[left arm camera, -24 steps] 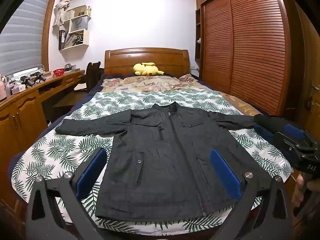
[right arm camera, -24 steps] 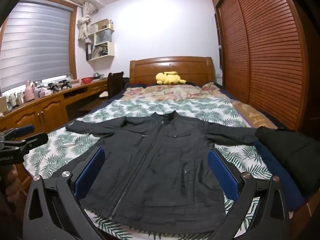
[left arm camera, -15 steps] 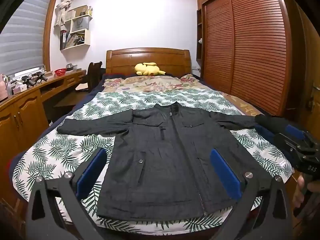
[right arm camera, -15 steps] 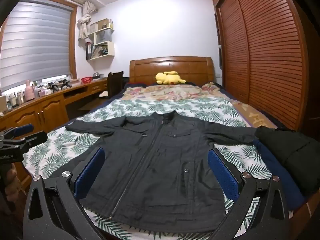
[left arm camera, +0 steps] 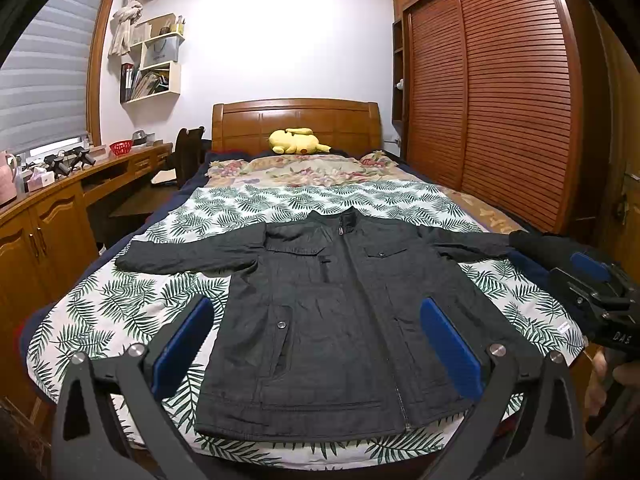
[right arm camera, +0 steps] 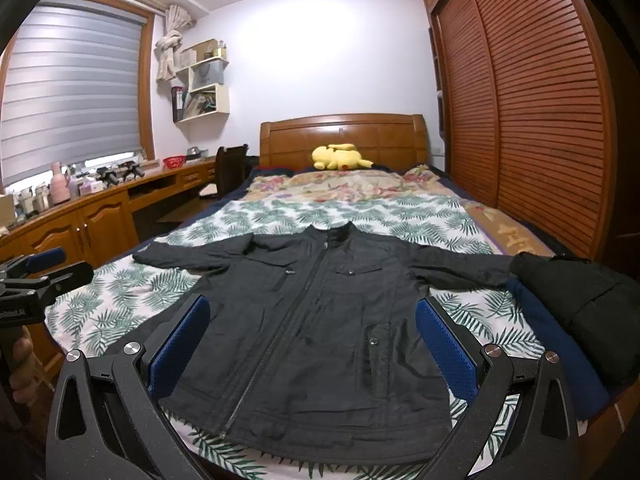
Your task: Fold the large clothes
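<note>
A dark grey zip jacket (left arm camera: 332, 312) lies flat and face up on the bed, sleeves spread to both sides, hem toward me; it also shows in the right wrist view (right arm camera: 320, 320). My left gripper (left arm camera: 316, 340) is open and empty, held above the bed's foot end over the jacket's hem. My right gripper (right arm camera: 312, 340) is open and empty at the same height, a little to the right. The right gripper also shows at the right edge of the left wrist view (left arm camera: 596, 292), the left gripper at the left edge of the right wrist view (right arm camera: 40, 276).
The bed has a leaf-print cover (left arm camera: 132, 312). Folded dark and navy clothes (right arm camera: 580, 308) lie on its right near corner over the jacket's sleeve end. A yellow plush toy (left arm camera: 296, 142) lies by the headboard. A wooden desk (left arm camera: 48, 208) runs along the left, a slatted wardrobe (left arm camera: 500, 92) along the right.
Both grippers have drifted slightly; the left view has shifted a little to the left and back. The jacket has not moved and both grippers stay open.
</note>
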A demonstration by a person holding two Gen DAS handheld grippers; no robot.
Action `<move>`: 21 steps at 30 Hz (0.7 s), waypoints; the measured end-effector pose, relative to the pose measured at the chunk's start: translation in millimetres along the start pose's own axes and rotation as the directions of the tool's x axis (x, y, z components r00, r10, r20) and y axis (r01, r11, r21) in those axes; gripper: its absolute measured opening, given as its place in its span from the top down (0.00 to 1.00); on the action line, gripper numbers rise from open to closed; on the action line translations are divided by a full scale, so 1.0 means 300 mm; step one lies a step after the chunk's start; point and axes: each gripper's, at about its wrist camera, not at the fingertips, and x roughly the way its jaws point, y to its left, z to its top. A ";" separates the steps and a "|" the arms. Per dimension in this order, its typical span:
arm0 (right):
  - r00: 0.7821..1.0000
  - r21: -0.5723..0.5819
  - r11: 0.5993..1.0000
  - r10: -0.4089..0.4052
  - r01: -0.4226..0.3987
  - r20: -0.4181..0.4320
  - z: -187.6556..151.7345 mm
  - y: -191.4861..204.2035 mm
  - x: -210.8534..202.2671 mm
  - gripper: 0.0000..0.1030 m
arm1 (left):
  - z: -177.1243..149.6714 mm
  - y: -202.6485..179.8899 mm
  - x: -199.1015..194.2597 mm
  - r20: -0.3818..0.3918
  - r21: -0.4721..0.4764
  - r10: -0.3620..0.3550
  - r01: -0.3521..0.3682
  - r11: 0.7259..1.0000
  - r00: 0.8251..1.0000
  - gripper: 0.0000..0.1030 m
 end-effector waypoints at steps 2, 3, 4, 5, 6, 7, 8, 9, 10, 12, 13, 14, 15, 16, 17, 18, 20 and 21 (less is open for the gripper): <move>1.000 0.001 1.000 0.000 0.000 0.001 -0.001 0.002 -0.001 0.00 | 0.002 -0.001 -0.003 0.002 0.000 -0.001 0.001 1.000 1.000 0.00; 1.000 0.001 1.000 0.001 -0.001 0.001 -0.002 0.003 -0.001 0.00 | 0.002 -0.002 -0.003 0.002 0.000 0.000 0.000 1.000 1.000 0.00; 1.000 0.001 1.000 0.001 -0.001 0.001 0.002 0.002 -0.008 0.00 | 0.002 -0.004 -0.001 0.002 0.001 0.001 -0.001 1.000 1.000 0.00; 1.000 0.001 1.000 0.001 -0.001 0.001 0.002 0.003 -0.009 0.00 | 0.002 -0.006 -0.001 0.002 0.002 0.001 -0.001 1.000 1.000 0.00; 1.000 0.001 1.000 0.000 0.000 0.001 0.002 0.003 -0.008 0.00 | 0.004 -0.007 -0.001 0.003 0.003 0.002 -0.002 1.000 1.000 0.00; 1.000 0.002 1.000 0.001 -0.001 0.001 0.001 0.002 -0.007 0.00 | 0.006 -0.010 0.001 0.003 0.004 0.002 -0.002 1.000 1.000 0.00; 1.000 0.003 1.000 0.000 0.000 0.000 0.001 0.001 -0.007 0.00 | 0.005 -0.010 0.001 0.004 0.004 0.002 -0.002 1.000 1.000 0.00; 1.000 0.003 1.000 0.001 -0.001 0.000 0.001 0.000 -0.008 0.00 | 0.005 -0.009 0.001 0.005 0.004 0.002 -0.002 1.000 1.000 0.00; 1.000 0.003 1.000 0.000 0.000 0.001 0.000 0.000 -0.007 0.00 | 0.001 -0.010 0.001 0.006 0.005 0.003 -0.003 1.000 1.000 0.00; 1.000 0.003 1.000 0.001 -0.001 0.001 -0.001 -0.002 -0.007 0.00 | -0.001 -0.008 0.001 0.006 0.005 0.004 -0.004 1.000 1.000 0.00; 1.000 0.003 1.000 0.000 0.000 0.001 -0.001 -0.002 -0.007 0.00 | -0.001 -0.008 0.002 0.005 0.005 0.004 -0.004 1.000 1.000 0.00; 1.000 0.004 1.000 0.000 0.000 0.001 -0.002 -0.003 -0.007 0.00 | -0.003 -0.006 0.000 0.005 0.005 0.003 -0.003 1.000 1.000 0.00; 1.000 0.007 1.000 0.002 -0.002 -0.001 0.001 0.001 -0.006 0.00 | -0.002 -0.007 0.001 0.005 0.005 0.003 -0.003 1.000 1.000 0.00; 1.000 0.007 1.000 0.002 -0.002 -0.001 0.000 0.001 -0.006 0.00 | -0.002 -0.007 0.001 0.004 0.005 0.004 -0.004 1.000 1.000 0.00; 1.000 0.008 1.000 0.002 -0.002 -0.001 0.002 0.002 -0.009 0.00 | -0.002 -0.008 0.002 0.004 0.005 0.004 -0.004 1.000 1.000 0.00; 1.000 0.008 1.000 0.001 -0.001 -0.001 -0.005 0.015 -0.002 0.00 | -0.006 -0.006 0.003 0.003 0.004 0.005 -0.005 1.000 1.000 0.00; 1.000 0.007 1.000 0.001 -0.001 -0.001 -0.006 0.009 0.000 0.00 | -0.008 -0.004 0.004 0.003 0.004 0.005 -0.005 1.000 1.000 0.00; 1.000 0.008 1.000 0.002 -0.002 -0.001 -0.006 0.008 -0.001 0.00 | -0.010 -0.003 0.005 0.003 0.003 0.005 -0.005 1.000 1.000 0.00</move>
